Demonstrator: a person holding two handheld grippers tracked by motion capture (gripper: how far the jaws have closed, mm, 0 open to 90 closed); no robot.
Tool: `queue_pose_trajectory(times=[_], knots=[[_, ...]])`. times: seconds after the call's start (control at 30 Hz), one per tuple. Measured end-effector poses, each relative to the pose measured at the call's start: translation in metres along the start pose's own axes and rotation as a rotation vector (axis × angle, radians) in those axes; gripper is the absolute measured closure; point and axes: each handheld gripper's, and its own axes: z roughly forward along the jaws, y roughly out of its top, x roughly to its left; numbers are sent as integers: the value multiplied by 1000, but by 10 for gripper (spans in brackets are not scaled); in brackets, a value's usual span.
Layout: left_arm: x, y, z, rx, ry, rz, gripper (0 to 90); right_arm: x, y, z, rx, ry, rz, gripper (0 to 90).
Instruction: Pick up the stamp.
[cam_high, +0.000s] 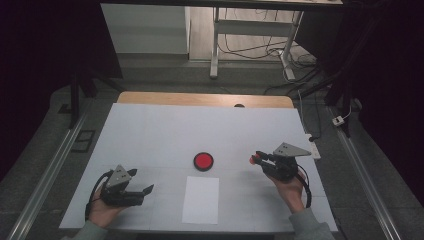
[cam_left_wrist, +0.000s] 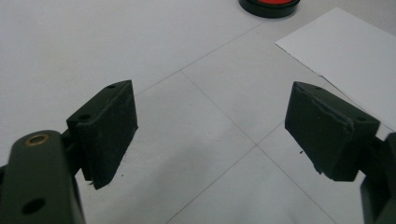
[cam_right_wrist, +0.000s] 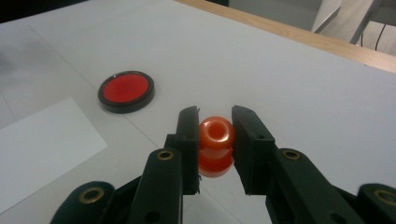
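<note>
My right gripper (cam_right_wrist: 215, 135) is shut on a small glossy orange-red stamp handle (cam_right_wrist: 215, 145), held a little above the white table top; in the high view it is the right gripper (cam_high: 256, 158) with the red piece (cam_high: 253, 160) at its tip, right of centre. A round red ink pad in a black rim (cam_high: 203, 161) lies mid-table, seen too as the ink pad (cam_right_wrist: 126, 91) and the ink pad (cam_left_wrist: 269, 5). A white paper sheet (cam_high: 201, 199) lies in front of it. My left gripper (cam_high: 148, 190) rests low at the near left, and the left gripper (cam_left_wrist: 211, 133) stands open with nothing between its pads.
The white table cover (cam_high: 150, 135) ends at a wooden strip (cam_high: 205, 98) along the far edge. Beyond it stand a white cabinet (cam_high: 145, 30) and a desk frame with cables (cam_high: 255, 47). Metal rails (cam_high: 45, 175) run along the floor beside the table.
</note>
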Motion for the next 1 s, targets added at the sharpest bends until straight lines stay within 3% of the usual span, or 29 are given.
queue_pose_trajectory(times=[1.0], knots=[[0,0,1,3,3,-4,173,22,18,-2,-76,82,-11,719]])
